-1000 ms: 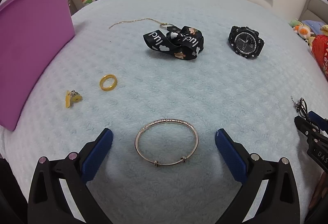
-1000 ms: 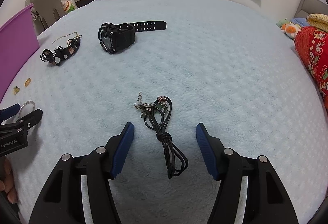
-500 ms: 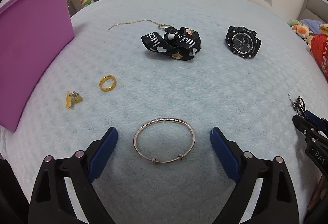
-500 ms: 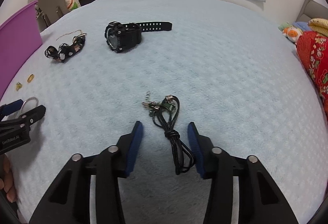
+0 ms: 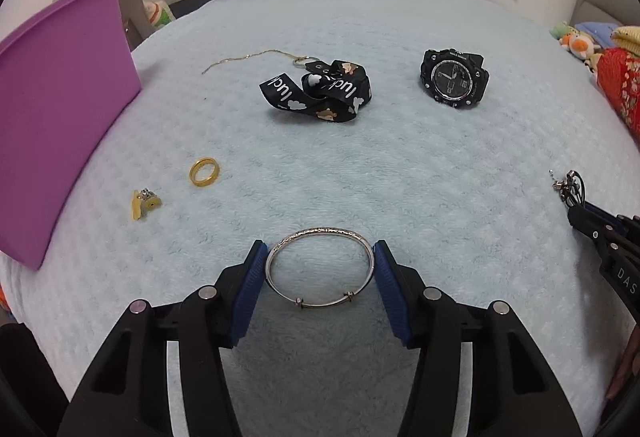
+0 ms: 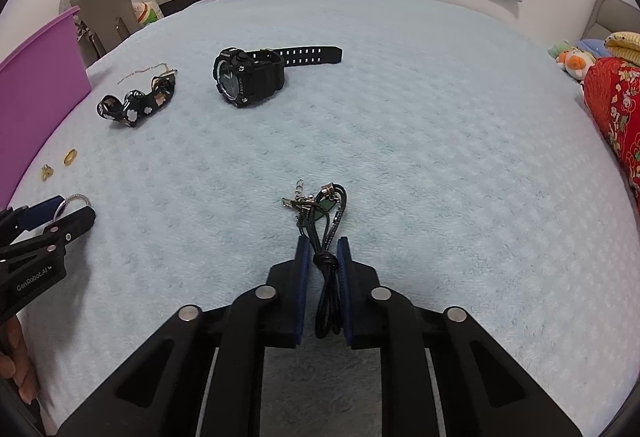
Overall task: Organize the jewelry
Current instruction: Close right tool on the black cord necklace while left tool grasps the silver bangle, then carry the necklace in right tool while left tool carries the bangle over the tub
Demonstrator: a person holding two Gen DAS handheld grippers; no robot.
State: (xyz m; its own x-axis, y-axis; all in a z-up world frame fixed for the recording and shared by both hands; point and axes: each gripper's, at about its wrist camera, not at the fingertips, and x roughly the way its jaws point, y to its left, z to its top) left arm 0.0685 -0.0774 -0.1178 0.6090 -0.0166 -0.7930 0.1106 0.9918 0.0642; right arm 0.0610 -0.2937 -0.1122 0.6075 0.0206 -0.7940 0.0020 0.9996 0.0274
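Now both claws sit low on the blue blanket (image 5: 400, 165), each straddling one piece. Left gripper (image 5: 320, 269): jaws closing, pads touching the silver bangle (image 5: 320, 269) on either side across its width, presumably so the hoop cannot roll out. Right gripper (image 6: 322, 265): narrowed fully onto the black cord necklace (image 6: 326, 237), pinched at its knot; clasp end trails ahead of the tips. Purple bin (image 5: 52, 117) stands far left of the left claw, likely the destination. Gold ring (image 5: 204, 172) and watch (image 5: 454, 77) lie ahead, untouched.
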